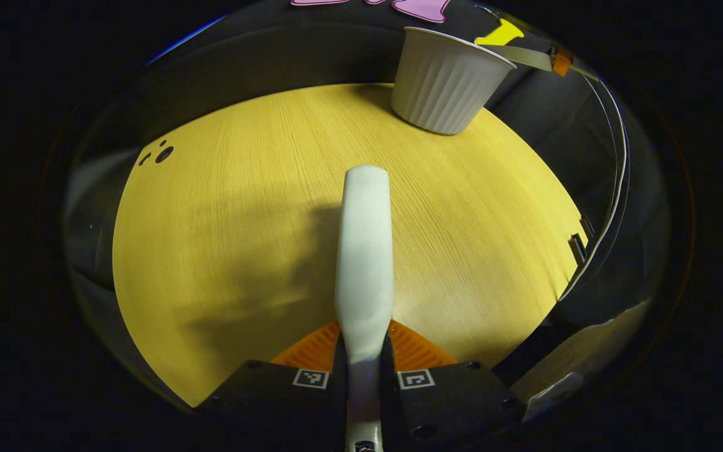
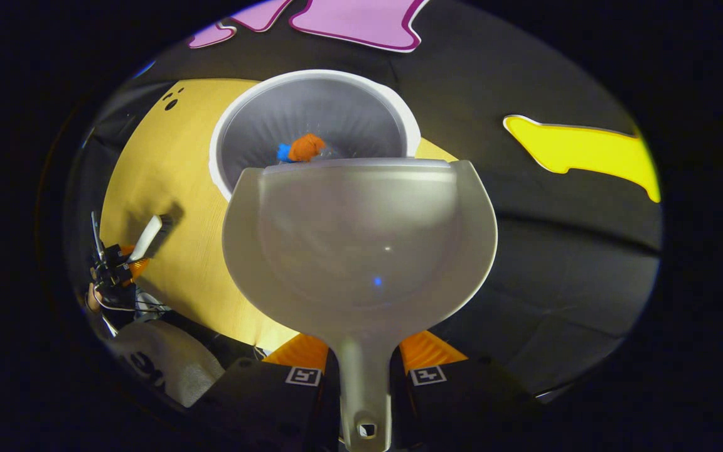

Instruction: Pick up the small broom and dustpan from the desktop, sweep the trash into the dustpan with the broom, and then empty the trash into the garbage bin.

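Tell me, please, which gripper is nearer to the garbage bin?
Right. The right gripper holds the dustpan over the garbage bin; the left gripper is back across the table.

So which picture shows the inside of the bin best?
The right gripper view: it looks down into the garbage bin, where the trash lies. The left gripper view shows the bin's ribbed outside.

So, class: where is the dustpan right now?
In the right gripper view, the dustpan sits centre, handle clamped in the right gripper, front lip over the bin.
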Motion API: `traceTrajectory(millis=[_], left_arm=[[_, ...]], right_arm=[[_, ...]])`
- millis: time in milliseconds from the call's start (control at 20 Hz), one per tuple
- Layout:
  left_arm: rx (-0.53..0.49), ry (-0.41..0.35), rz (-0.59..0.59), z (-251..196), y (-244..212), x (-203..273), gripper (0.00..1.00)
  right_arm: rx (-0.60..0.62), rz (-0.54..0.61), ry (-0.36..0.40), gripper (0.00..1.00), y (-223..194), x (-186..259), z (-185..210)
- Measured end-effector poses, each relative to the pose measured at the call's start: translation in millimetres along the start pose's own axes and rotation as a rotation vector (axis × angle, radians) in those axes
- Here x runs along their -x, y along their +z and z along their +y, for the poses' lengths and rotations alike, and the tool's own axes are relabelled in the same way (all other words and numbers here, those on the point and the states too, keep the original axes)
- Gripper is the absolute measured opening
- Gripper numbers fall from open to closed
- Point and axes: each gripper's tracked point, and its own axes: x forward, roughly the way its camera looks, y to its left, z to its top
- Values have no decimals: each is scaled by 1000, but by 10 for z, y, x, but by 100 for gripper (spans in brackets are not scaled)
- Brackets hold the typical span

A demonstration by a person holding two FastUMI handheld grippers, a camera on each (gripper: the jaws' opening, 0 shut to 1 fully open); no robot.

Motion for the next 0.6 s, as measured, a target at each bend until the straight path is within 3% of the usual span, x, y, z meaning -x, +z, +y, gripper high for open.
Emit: traceTrajectory(millis=[200, 350, 400, 500, 600], left_arm=[[-10, 6, -3, -8, 5, -8, 25], [-15, 18, -3, -11, 15, -6, 25], [-17, 24, -4, -3, 22, -2, 25], [-18, 40, -5, 26, 30, 7, 25], [-17, 53, -4, 57, 35, 25, 25]], right_arm=[[-1, -83, -16, 37, 55, 38, -20], [-38, -176, 17, 32, 17, 138, 39], [-51, -212, 27, 36, -13, 194, 40], [-64, -284, 50, 31, -109, 339, 86], [-59, -344, 68, 36, -270, 517, 178]])
